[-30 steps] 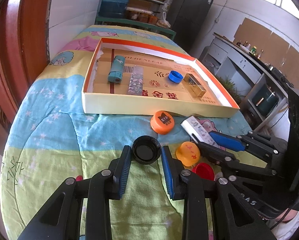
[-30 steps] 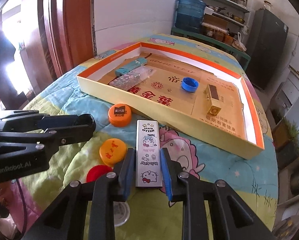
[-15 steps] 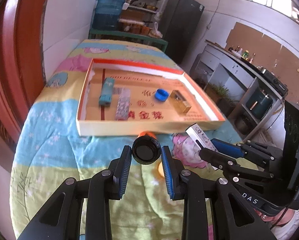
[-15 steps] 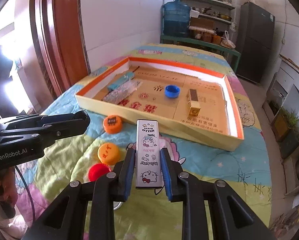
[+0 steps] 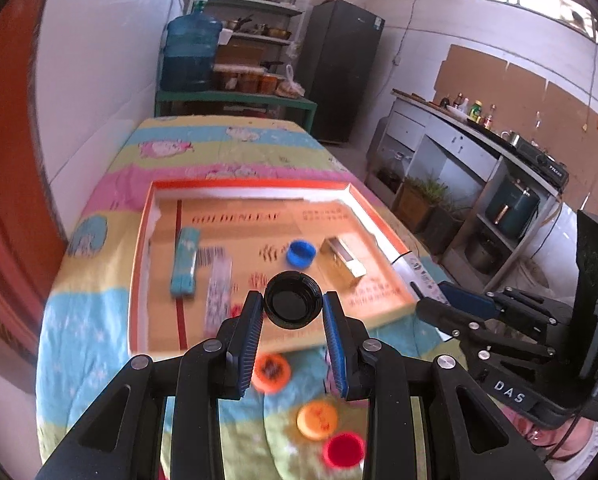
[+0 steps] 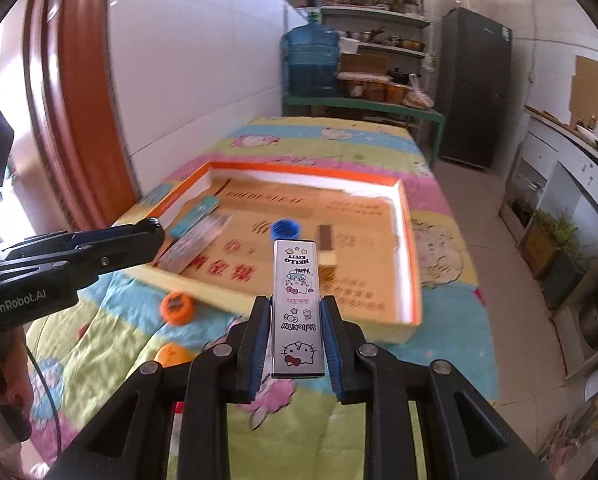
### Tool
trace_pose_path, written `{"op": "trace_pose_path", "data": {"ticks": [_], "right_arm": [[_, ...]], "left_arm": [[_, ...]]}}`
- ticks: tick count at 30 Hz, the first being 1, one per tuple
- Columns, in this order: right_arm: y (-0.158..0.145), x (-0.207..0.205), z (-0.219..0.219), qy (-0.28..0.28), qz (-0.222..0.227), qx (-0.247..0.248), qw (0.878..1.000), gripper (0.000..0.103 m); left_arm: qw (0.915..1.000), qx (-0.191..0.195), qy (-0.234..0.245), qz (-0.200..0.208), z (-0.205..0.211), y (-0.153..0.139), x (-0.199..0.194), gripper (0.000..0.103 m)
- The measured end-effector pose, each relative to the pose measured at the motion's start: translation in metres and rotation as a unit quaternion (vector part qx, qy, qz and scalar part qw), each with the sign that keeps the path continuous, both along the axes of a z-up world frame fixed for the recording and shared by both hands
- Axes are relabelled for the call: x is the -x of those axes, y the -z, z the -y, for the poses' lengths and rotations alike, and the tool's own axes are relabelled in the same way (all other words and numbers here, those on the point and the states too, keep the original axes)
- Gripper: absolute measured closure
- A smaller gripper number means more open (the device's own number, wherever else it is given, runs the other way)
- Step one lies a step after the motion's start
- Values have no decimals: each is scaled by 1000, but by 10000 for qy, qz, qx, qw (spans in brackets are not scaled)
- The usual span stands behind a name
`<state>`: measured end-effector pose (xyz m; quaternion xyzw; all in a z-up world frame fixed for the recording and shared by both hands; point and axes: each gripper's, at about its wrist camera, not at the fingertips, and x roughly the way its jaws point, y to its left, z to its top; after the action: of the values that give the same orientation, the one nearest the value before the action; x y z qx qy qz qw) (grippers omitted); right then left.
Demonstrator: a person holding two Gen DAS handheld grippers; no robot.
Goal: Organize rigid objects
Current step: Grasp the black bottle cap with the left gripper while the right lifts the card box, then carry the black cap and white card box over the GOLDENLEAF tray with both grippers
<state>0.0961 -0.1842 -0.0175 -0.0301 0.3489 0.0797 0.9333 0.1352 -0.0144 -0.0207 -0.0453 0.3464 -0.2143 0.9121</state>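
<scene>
The left gripper (image 5: 293,312) was closed on a black bottle cap (image 5: 293,305), its blue pads (image 5: 252,340) pressing the cap's rim from either side, with the open hollow of the cap facing the camera. The cap hung in the air above the near edge of a shallow cardboard box (image 5: 383,236) with orange rims.

The right gripper (image 6: 295,334) was clamped on a slim white cartoon-printed case (image 6: 298,308), gripping its long sides near the lower end, so that the case stuck out forward past the fingertips (image 6: 261,332). It too was held off the bed, in front of the box's near wall.

Inside the box lay a teal lighter (image 5: 185,266) at the left, a patterned lighter (image 5: 218,288) just beside it, a blue cap (image 5: 301,253) near the middle, and a gold box (image 5: 343,262) to its right.

On the colourful bedspread (image 5: 99,320), near the front of the box, sat an orange cap (image 5: 271,367), a yellow-orange cap (image 5: 318,420) nearer still, and a red cap (image 5: 343,449) nearest.

Beyond the bed stood a blue water jug (image 5: 191,54), shelves (image 5: 255,0) and a dark fridge (image 5: 339,68). A hand (image 6: 3,376) showed at the left edge of the right wrist view.
</scene>
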Motion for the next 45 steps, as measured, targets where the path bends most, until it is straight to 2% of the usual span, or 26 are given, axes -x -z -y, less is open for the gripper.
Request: {"op": "trace_pose_path", "data": {"ticks": [10,21,24,28,31,35,45], "right_arm": [[-19,-34,20,337,165,59,9993,77],[-22,-81,25,536,205,104,9983,77],[-19,-96,29,672,208,29,9975,77],[-8,-114,35,799,98,-150,9966,77],[3,-122,38,873,33,-78,9961,77],[18,-126,39,883,-123,-90,9960,77],[26,-125,38,867,-172,-76,9961,77]], "left_arm": [[9999,-73,-22,111,18,-11,-48,72],[9995,-201,-236,-67,31,2,-91,72],[9995,-51,-266,-136,29,10,-98,72],[9992,-55,-283,-288,28,24,-104,72],[9990,-89,-275,-343,30,30,-108,72],[9987,-198,-225,-416,36,38,-110,72],[9973,-400,-211,-579,43,51,-114,72]]}}
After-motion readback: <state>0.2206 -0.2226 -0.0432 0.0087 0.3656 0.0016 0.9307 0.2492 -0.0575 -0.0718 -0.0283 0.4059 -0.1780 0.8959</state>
